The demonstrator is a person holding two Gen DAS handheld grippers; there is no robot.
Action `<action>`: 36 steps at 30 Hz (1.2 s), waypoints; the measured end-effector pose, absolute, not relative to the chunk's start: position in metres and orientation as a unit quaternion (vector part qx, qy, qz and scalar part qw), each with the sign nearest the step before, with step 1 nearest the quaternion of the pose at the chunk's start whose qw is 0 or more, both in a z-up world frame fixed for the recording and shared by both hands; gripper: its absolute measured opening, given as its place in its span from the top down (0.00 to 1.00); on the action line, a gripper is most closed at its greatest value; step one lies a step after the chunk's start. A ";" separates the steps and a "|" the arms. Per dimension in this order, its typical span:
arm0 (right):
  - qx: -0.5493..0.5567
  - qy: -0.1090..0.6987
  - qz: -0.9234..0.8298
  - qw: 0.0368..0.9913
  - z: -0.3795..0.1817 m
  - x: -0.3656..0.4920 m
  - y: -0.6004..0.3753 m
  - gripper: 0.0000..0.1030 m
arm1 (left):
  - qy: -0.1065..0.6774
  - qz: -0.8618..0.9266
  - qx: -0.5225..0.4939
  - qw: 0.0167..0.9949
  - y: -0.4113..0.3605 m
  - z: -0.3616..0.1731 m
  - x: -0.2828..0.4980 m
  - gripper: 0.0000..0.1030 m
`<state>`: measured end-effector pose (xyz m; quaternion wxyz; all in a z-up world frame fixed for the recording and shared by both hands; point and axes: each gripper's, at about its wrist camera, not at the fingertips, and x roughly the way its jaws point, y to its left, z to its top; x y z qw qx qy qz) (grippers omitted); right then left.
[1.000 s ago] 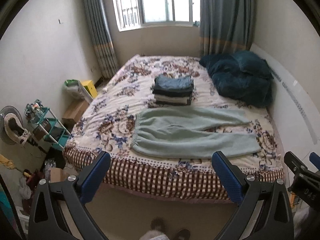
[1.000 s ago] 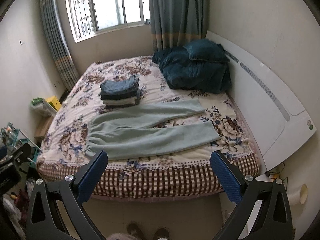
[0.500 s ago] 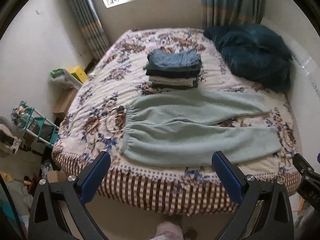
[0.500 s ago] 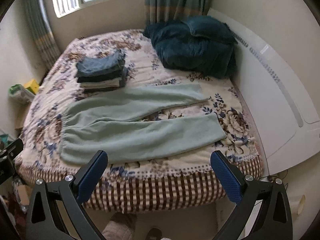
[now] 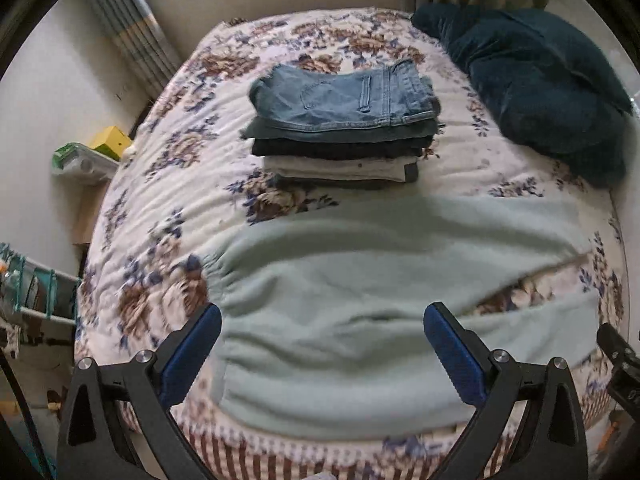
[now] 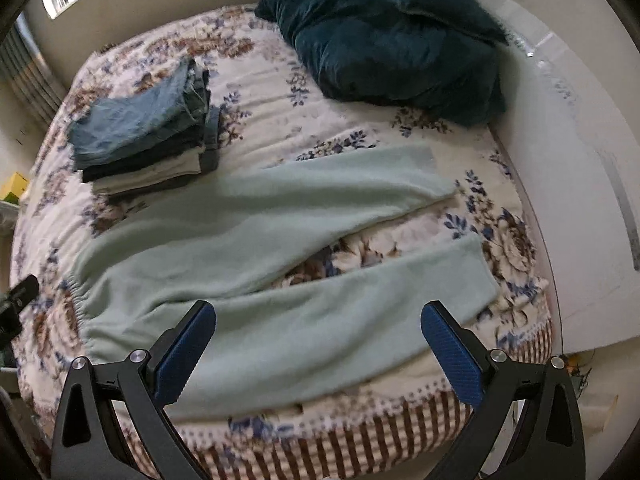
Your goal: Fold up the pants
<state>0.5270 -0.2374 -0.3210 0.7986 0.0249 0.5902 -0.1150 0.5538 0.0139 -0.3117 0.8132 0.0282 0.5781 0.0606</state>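
Note:
Pale green pants (image 5: 360,280) lie spread flat on the floral bed, waistband to the left, two legs running right; they also show in the right wrist view (image 6: 256,248). My left gripper (image 5: 322,356) is open and empty, hovering above the waist end near the bed's front edge. My right gripper (image 6: 318,356) is open and empty, above the near leg. The leg cuffs (image 6: 476,272) lie near the headboard side.
A stack of folded jeans and trousers (image 5: 344,124) sits behind the pants, also in the right wrist view (image 6: 148,140). A dark teal duvet (image 6: 400,40) is bunched at the far right. A white headboard (image 6: 580,184) runs along the right. Shelves and clutter (image 5: 36,292) stand left.
Both grippers have moved forward and down toward the bed, so the pants now fill the views. Both stay open; the pants have not moved.

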 end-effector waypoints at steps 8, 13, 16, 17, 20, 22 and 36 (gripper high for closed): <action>-0.060 0.643 -0.067 0.760 -0.463 0.665 -0.226 0.00 | 0.615 0.060 0.076 0.782 0.008 -0.429 0.661 0.00; -0.142 0.664 -0.007 0.734 -0.542 0.742 -0.212 0.00 | 0.643 0.047 0.105 0.757 0.003 -0.499 0.703 0.00; -0.187 0.675 0.038 0.713 -0.583 0.781 -0.200 0.00 | 0.673 0.027 0.103 0.732 0.004 -0.534 0.724 0.00; -0.203 0.683 0.052 0.700 -0.597 0.790 -0.195 0.00 | 0.684 0.016 0.104 0.722 0.003 -0.545 0.729 0.00; -0.229 0.709 0.101 0.659 -0.633 0.811 -0.178 0.00 | 0.705 -0.019 0.108 0.701 -0.002 -0.567 0.743 0.00; -0.246 0.718 0.124 0.639 -0.651 0.824 -0.171 0.00 | 0.721 -0.048 0.122 0.680 -0.008 -0.583 0.750 0.00; -0.220 0.752 0.186 0.593 -0.700 0.854 -0.165 0.73 | 0.724 -0.137 0.150 0.659 -0.028 -0.585 0.760 0.88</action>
